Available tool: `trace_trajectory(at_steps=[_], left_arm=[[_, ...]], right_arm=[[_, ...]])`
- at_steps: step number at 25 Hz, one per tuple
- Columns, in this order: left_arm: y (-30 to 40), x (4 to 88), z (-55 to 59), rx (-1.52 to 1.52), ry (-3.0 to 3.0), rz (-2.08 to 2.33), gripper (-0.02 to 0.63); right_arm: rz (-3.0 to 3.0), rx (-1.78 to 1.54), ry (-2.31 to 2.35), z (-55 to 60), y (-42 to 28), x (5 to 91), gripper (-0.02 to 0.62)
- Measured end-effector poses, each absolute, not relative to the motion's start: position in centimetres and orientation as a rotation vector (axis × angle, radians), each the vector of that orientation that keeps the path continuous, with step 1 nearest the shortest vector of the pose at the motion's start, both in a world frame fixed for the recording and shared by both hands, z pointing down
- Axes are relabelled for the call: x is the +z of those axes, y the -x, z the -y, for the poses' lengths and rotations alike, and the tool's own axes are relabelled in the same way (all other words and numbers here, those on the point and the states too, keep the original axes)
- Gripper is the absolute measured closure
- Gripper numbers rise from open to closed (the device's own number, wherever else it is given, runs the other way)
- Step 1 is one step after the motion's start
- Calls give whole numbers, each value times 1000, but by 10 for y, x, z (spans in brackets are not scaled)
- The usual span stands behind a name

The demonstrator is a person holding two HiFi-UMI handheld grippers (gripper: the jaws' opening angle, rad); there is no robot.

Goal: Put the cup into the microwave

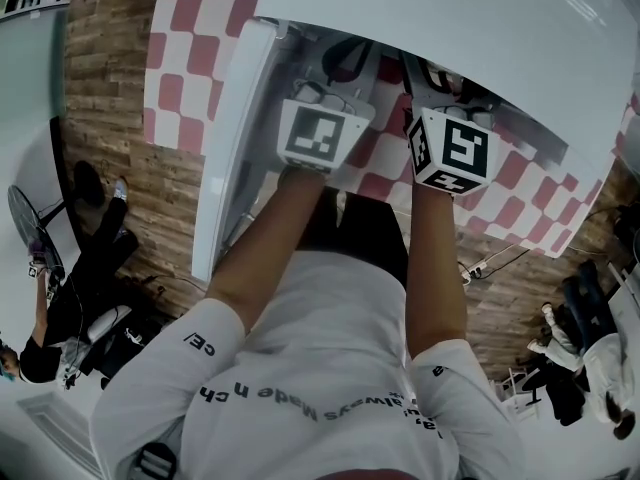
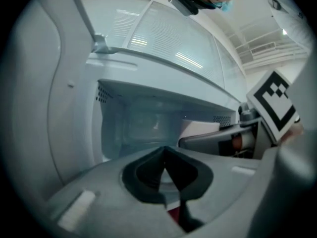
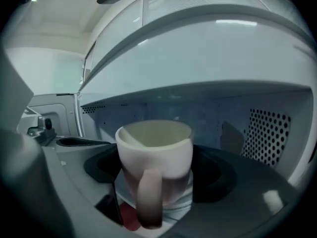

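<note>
Cup [image 3: 154, 148] sits between the jaws of the right gripper [image 3: 157, 170], whose dark pads [image 3: 101, 167] flank it on both sides and grasp it at a wide spread; it stands upright, pale, with its handle turned toward that gripper's camera. In the right gripper view it is at the mouth of the microwave [image 3: 208, 53], with the cavity's back wall behind it and a perforated side wall [image 3: 270, 138] to its right. A clear glass edge shows right under its base, but I cannot tell whether the cup rests on it or hangs just above. The left gripper [image 2: 165, 170] is clenched on nothing: its two black pads meet at the tip, and it points toward the same cavity from the left side. In its view the right gripper's marker cube [image 2: 275, 103] shows at the far right, near the cavity's right edge. From the head view, both arms reach forward side by side, the two cubes close together at the opening, under the microwave's white top [image 1: 480, 38]. The door [image 1: 235, 148] stands swung open to the left of the left arm. The microwave stands on a pink and white checked cloth [image 1: 185, 68], and beyond that is a wood plank floor [image 1: 110, 88].
</note>
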State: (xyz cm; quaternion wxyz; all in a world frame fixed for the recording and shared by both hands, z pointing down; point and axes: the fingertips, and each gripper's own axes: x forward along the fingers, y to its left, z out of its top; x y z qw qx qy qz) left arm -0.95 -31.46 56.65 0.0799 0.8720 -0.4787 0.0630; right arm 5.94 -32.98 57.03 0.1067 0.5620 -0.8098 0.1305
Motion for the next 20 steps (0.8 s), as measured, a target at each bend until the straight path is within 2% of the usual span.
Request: trace_trajectory(at_steps=[20], left_arm=[[3, 581, 340, 207, -2615, 1467, 601]], right_arm=[[2345, 370, -1670, 359, -68, 595, 175]])
